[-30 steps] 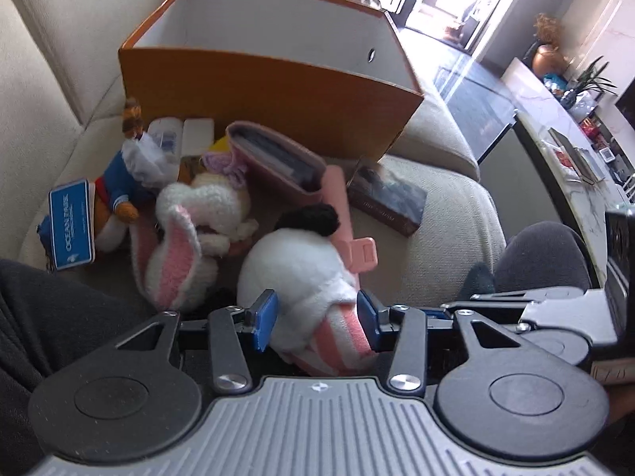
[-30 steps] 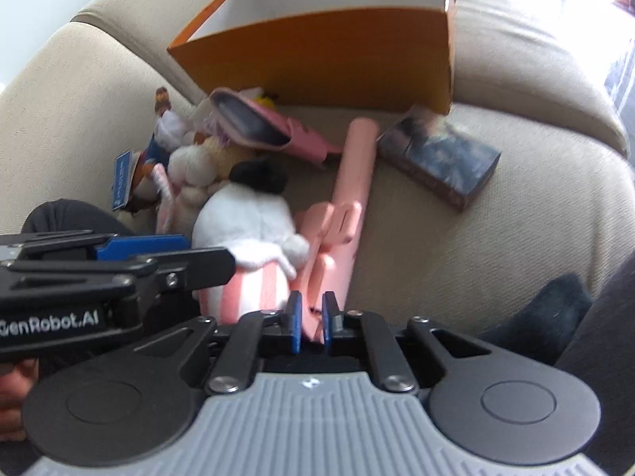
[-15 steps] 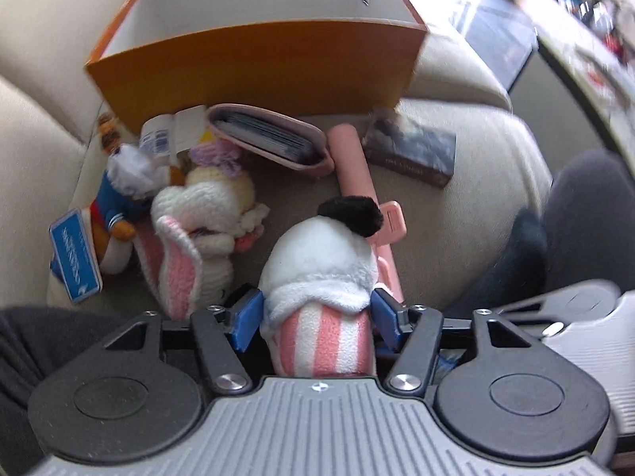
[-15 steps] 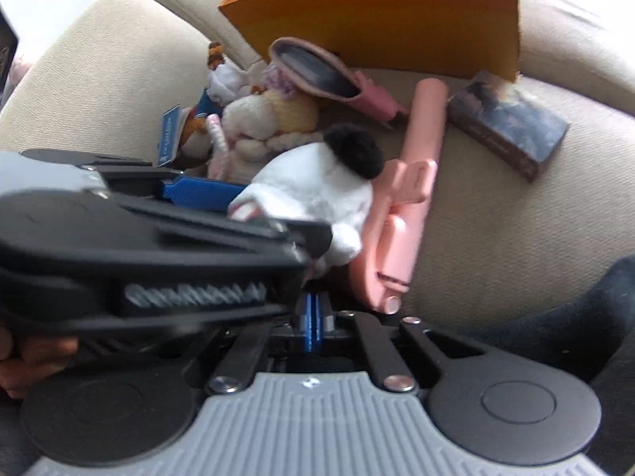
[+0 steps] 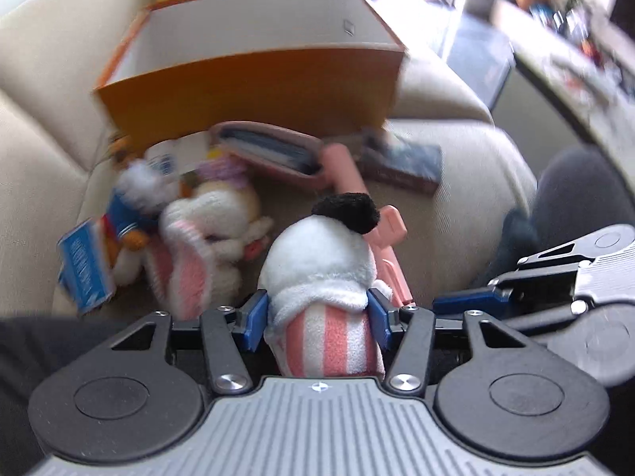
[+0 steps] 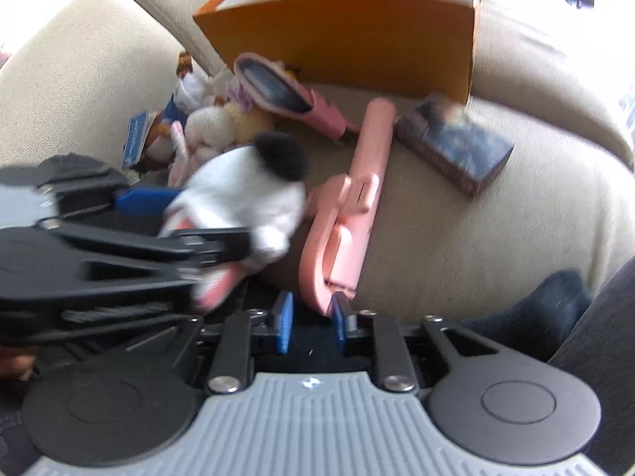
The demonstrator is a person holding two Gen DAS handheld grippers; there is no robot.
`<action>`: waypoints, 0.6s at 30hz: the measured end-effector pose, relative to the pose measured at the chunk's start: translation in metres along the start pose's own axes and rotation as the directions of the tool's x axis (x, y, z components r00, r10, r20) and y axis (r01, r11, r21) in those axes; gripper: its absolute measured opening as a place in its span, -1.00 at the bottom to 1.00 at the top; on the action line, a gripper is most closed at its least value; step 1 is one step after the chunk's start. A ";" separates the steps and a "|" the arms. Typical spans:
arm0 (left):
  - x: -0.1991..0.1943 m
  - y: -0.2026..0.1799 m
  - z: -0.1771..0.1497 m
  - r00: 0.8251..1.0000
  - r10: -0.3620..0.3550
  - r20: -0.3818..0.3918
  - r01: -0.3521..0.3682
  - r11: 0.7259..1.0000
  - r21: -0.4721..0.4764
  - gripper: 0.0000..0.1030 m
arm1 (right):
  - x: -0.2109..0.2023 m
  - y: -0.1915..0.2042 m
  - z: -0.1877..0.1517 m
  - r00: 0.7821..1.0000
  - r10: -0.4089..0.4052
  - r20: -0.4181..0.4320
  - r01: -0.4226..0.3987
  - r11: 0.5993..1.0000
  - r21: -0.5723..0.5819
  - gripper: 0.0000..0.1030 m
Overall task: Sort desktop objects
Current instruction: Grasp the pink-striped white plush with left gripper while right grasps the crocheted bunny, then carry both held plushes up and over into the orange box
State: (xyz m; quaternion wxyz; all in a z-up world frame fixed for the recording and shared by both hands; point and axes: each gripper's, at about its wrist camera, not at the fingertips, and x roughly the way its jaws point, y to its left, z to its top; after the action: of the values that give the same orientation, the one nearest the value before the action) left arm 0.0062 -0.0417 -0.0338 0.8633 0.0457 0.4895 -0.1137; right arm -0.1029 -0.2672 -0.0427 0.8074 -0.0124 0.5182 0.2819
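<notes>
Pink-white striped plush (image 5: 325, 341), seemingly black-tipped

No lettering can be read. The blue tag (image 5: 84, 265) on the left toy and the dark box (image 6: 452, 144) on the right carry print, but blur hides it.

Sofa seat: left portion crowded with plush toys (image 5: 214, 234) and a blue tag (image 5: 85, 269), centre crossed by a pink stick (image 6: 357, 198) and a pink pouch (image 6: 285, 91), back closed off by an orange box (image 6: 357, 39), dark box (image 6: 452, 146) beside it; bare cushion (image 6: 496, 246) open at right.
</notes>
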 end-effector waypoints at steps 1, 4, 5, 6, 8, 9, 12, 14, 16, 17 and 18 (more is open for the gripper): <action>-0.011 0.006 -0.003 1.000 -0.009 0.028 0.009 1.000 -0.022 0.16 | -0.002 -0.001 0.001 1.000 -0.002 0.008 0.002 1.000 0.001 -0.45; -0.046 0.024 -0.006 0.991 -0.010 0.135 0.022 0.996 -0.081 0.16 | -0.006 0.000 0.011 0.999 0.026 0.035 -0.027 1.000 0.014 -0.45; -0.056 0.030 -0.005 0.986 -0.006 0.167 0.024 0.994 -0.106 0.16 | -0.007 0.002 0.016 0.998 0.041 0.043 -0.042 0.999 0.016 -0.45; -0.065 0.036 -0.003 0.980 0.006 0.200 0.021 0.991 -0.129 0.16 | -0.007 0.005 0.021 0.997 0.056 0.054 -0.056 0.998 0.011 -0.45; -0.075 0.048 0.003 0.967 0.046 0.250 -0.003 0.986 -0.169 0.16 | -0.004 0.018 0.033 0.994 0.078 0.076 -0.077 0.997 -0.022 -0.45; -0.076 0.054 0.005 0.963 0.068 0.262 -0.019 0.983 -0.185 0.16 | -0.002 0.025 0.038 0.992 0.085 0.088 -0.082 0.996 -0.039 -0.45; -0.069 0.073 0.009 0.963 0.098 0.253 -0.037 0.971 -0.237 0.16 | 0.011 0.042 0.056 0.990 0.105 0.097 -0.100 0.994 -0.051 -0.41; -0.061 0.082 0.008 0.964 0.114 0.242 -0.051 0.967 -0.251 0.16 | 0.021 0.048 0.066 0.986 0.140 0.089 -0.139 0.990 -0.023 -0.26; -0.054 0.086 0.006 0.967 0.146 0.207 -0.090 0.962 -0.258 0.18 | 0.031 0.056 0.073 0.986 0.151 0.071 -0.151 0.988 0.002 -0.20; -0.051 0.089 0.004 0.970 0.158 0.187 -0.104 0.958 -0.267 0.18 | 0.037 0.060 0.076 0.987 0.149 0.060 -0.150 0.989 0.013 -0.14; -0.049 0.091 0.003 0.971 0.155 0.181 -0.101 0.956 -0.274 0.21 | 0.042 0.063 0.079 0.988 0.147 0.050 -0.149 0.989 0.025 -0.05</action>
State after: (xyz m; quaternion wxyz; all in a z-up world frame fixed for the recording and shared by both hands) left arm 0.0060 0.0537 0.0069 0.9122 -0.0489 0.4067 0.0045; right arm -0.0539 -0.1712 -0.0250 0.7965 0.0444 0.5021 0.3339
